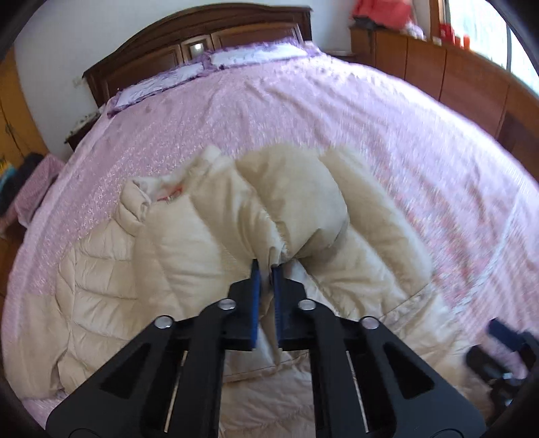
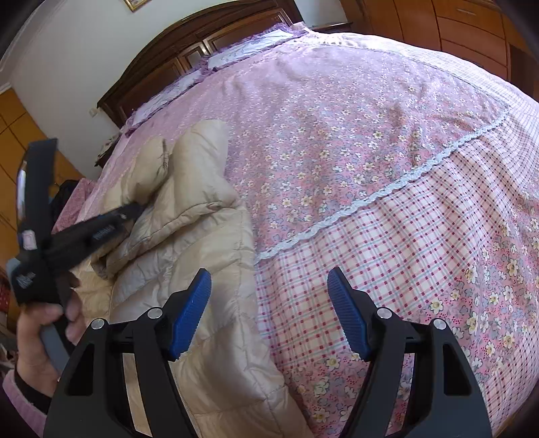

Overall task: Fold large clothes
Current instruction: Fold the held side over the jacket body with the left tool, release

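Left gripper (image 1: 266, 269), lower centre of the left wrist view: blue pads nearly together, pinching a fold of the beige puffer coat (image 1: 188, 242) at the tips. Fabric bunches up from the pinch into a rounded, lifted hump above it, centre frame. Motion blur on that hump and on the bedspread to the right.

Right gripper (image 2: 269, 279), bottom centre of the right wrist view: jaws wide apart, nothing between them. Left pad over the coat's edge, right pad over the checked part of the bedspread (image 2: 370, 151); contact with either cannot be told.

In the right wrist view the left gripper (image 2: 134, 210) shows at mid left, tips buried in coat folds, held by the person's hand (image 2: 40, 323) at lower left. The right gripper (image 1: 502, 340) appears as a dark blurred shape at the lower right edge of the left wrist view.

Coat: quilted, stitched in horizontal channels, shiny beige, lying on the near left part of the bed. In the left wrist view it fills the lower centre and left; collar at upper left of the coat with a red-marked label inside. A sleeve runs toward the lower right. In the right wrist view it takes the left-centre strip, crumpled, edge hem running down to bottom centre.

Bedspread: pink floral with a lace strip, checked panel below. Headboard (image 1: 188, 43) dark wood, top of frame; pillows (image 1: 175, 77) beneath it. Wardrobe (image 2: 454, 23) at upper right.
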### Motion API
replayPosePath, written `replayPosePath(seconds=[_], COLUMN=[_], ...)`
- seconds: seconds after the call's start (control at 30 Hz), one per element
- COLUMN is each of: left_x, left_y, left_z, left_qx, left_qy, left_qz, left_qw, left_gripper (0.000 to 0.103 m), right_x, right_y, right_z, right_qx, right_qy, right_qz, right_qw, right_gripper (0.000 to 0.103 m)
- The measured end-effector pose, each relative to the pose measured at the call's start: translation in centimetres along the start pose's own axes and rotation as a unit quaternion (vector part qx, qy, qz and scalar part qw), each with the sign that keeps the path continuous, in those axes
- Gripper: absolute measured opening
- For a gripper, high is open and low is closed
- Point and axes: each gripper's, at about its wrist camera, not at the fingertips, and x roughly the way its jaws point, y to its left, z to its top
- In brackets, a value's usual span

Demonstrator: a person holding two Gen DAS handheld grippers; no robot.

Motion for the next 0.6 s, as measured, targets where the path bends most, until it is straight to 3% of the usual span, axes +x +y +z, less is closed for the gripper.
replayPosePath(seconds=[0.17, 0.3, 0.47, 0.6], left_x=[-3.1, -4.9, -4.7, -3.2], left_y=[3.5, 7.3, 11.6, 14.3], left_z=[0.8, 0.4, -1.4, -3.7], left_qx=[-0.057, -0.096, -0.153, -0.185], left_qy=[-0.035, -0.058, -0.050, -0.030], left_qz=[-0.023, -0.015, -0.013, 0.009], left_qw=[0.9975, 0.9936, 0.9869, 0.9822], left_gripper=[0.004, 0.004, 0.004, 0.004], right_x=[-0.1, -0.3, 0.8, 1.8], right_y=[1.0, 1.9, 3.4, 4.2], right_z=[-0.1, 0.0, 0.9, 1.9], right_qx=[-0.006, -0.012, -0.019, -0.002], right_qy=[-0.003, -0.017, -0.011, 0.000], right_qz=[0.004, 0.011, 0.027, 0.046], right_qw=[1.000, 1.000, 0.999, 0.999], right_gripper=[0.070, 0.070, 0.070, 0.070])
